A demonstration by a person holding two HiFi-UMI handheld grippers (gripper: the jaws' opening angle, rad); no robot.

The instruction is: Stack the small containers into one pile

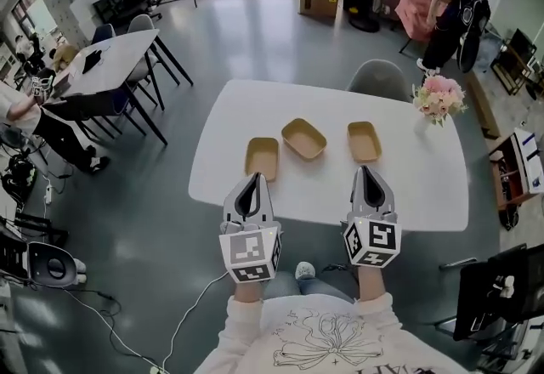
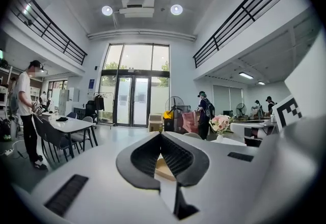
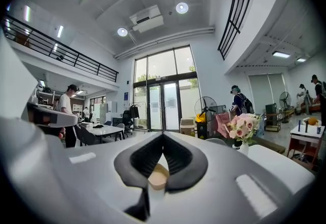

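Three shallow tan containers lie apart in a row on the white table (image 1: 425, 185): the left one (image 1: 262, 156), the middle one (image 1: 304, 138) and the right one (image 1: 364, 141). My left gripper (image 1: 255, 178) hovers at the near end of the left container, shut and empty. My right gripper (image 1: 367, 169) is just short of the right container, also shut with nothing held. In the left gripper view the jaw tips (image 2: 161, 135) meet, and a tan container (image 2: 164, 169) shows in the gap behind them. The right gripper view has the same: tips (image 3: 163, 135) together, a tan container (image 3: 158, 177) behind.
A vase of pink flowers (image 1: 439, 100) stands at the table's far right corner. A grey chair (image 1: 379, 77) sits behind the table. Another white table (image 1: 110, 58) with chairs is off to the left. People stand at the room's edges.
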